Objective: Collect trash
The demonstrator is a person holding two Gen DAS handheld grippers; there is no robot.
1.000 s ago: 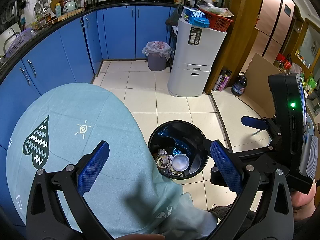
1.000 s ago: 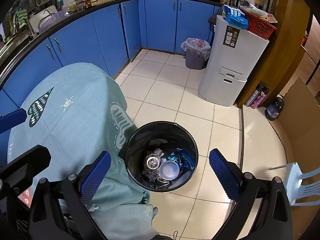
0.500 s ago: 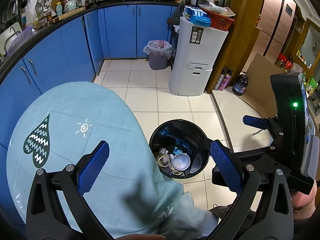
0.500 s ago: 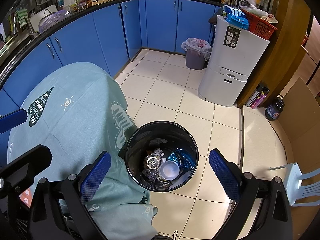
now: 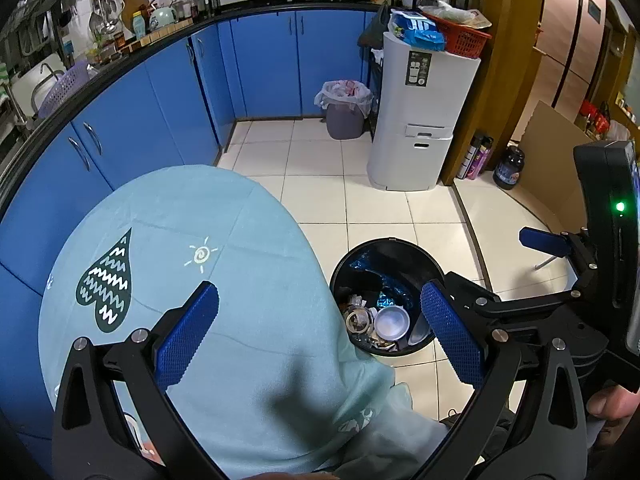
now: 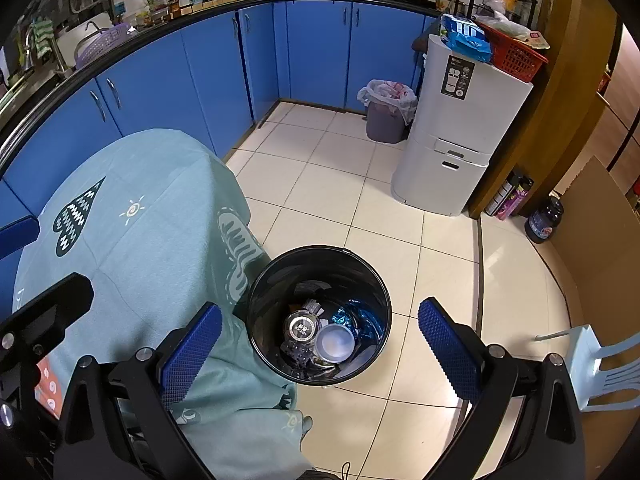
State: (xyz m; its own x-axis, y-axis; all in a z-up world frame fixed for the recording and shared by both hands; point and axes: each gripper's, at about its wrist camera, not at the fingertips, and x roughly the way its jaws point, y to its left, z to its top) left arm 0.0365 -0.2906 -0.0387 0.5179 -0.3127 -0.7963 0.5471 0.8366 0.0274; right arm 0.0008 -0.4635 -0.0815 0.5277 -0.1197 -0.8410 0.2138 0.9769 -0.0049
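One clothed table (image 5: 240, 240), tiled kitchen floor (image 5: 376, 208)

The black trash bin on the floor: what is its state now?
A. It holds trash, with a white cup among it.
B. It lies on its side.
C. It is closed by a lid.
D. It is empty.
A: the black trash bin stands upright and open, with a white cup among wrappers inside.

black tongs (image 5: 320, 336), blue dimpled pads (image 5: 188, 340), silver screws.
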